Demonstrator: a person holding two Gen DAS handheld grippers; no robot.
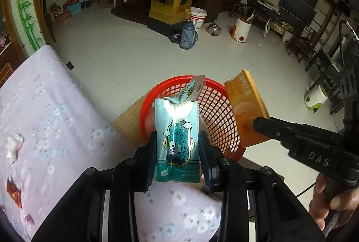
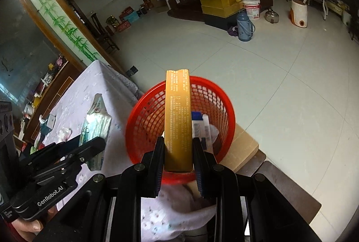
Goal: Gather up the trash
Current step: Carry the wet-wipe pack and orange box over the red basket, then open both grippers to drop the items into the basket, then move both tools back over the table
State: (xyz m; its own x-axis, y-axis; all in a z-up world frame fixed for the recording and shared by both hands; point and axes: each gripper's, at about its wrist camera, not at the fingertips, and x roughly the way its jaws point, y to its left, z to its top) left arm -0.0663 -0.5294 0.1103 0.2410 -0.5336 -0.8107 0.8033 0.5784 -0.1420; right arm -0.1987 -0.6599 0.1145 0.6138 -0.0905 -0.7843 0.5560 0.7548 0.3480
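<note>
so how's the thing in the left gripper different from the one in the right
The left gripper grips a soft teal tissue pack, torn open on top. The right gripper grips a rigid gold box, closed and narrow edge up. Both hang clamped over the red basket.

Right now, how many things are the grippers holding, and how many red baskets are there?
Tissue packs held: 1, the teal tissue pack in the left gripper
Boxes held: 1, the yellow box in the right gripper
Red baskets: 1, the red basket
Total: 3
</note>
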